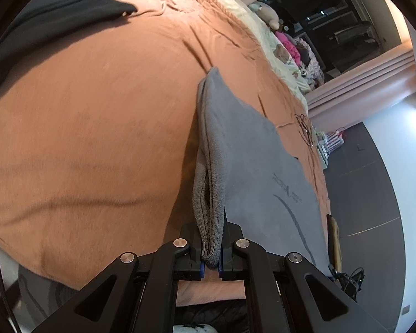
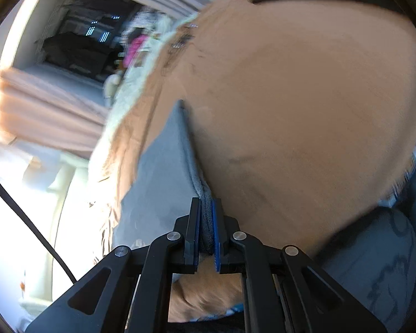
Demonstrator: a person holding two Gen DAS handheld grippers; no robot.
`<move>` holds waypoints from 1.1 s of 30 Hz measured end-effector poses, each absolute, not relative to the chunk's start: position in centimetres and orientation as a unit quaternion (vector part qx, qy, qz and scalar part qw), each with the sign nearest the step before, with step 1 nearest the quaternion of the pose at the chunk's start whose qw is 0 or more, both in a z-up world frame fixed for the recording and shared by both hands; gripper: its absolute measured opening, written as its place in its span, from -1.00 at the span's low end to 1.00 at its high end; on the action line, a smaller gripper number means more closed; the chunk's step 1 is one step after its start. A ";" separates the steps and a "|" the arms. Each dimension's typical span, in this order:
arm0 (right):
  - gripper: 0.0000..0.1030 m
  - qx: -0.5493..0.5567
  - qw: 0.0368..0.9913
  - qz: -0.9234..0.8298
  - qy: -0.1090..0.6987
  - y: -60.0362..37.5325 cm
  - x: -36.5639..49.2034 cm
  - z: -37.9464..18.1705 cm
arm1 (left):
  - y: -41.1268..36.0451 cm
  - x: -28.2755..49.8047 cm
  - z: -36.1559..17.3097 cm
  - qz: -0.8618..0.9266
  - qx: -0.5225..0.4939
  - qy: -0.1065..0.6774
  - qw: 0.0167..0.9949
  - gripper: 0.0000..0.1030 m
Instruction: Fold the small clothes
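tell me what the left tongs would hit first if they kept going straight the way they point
Probably the orange bedcover. The left tongs, shut on the grey garment, point down at the bed, and nothing else seems to lie ahead. Depth is unclear.

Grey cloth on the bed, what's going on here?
A person holds two handheld tongs, and both are clamped on the same small grey knitted garment. The left tongs pinch a doubled-over edge; the right tongs pinch another edge. The garment is stretched between them above the orange-brown bedspread, mid-fold.
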State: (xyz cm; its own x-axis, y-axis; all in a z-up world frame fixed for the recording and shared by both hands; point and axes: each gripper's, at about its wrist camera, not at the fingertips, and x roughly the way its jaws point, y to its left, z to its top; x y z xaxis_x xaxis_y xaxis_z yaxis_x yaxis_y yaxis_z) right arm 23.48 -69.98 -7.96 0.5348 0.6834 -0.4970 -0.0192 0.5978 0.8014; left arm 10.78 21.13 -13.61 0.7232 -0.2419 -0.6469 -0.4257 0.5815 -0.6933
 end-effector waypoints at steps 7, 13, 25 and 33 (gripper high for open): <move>-0.89 0.361 0.826 0.176 0.396 -73.0 23.5 -2.9 | 21.2 11.2 -15.3 0.053 -0.460 0.357 0.811 -0.88; -0.89 0.275 0.852 0.219 0.388 -67.0 23.0 0.8 | 21.4 11.4 -16.4 0.045 -0.469 0.355 0.807 -0.88; -0.89 0.082 0.862 0.263 0.425 -50.4 23.9 2.6 | 21.5 10.9 -17.6 0.017 -0.484 0.332 0.809 -0.50; -0.89 0.007 0.862 0.273 0.426 -42.7 22.4 2.3 | 21.3 10.9 -17.6 0.015 -0.473 0.329 0.817 -0.49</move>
State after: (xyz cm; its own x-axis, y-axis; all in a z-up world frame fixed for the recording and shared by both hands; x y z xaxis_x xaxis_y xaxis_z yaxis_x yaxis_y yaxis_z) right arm 22.39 -42.69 2.26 0.4879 0.4772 -0.7309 -0.4651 0.8507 0.2450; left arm 10.89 21.31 -17.56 0.7832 -0.2862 -0.5520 -0.3358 0.5524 -0.7629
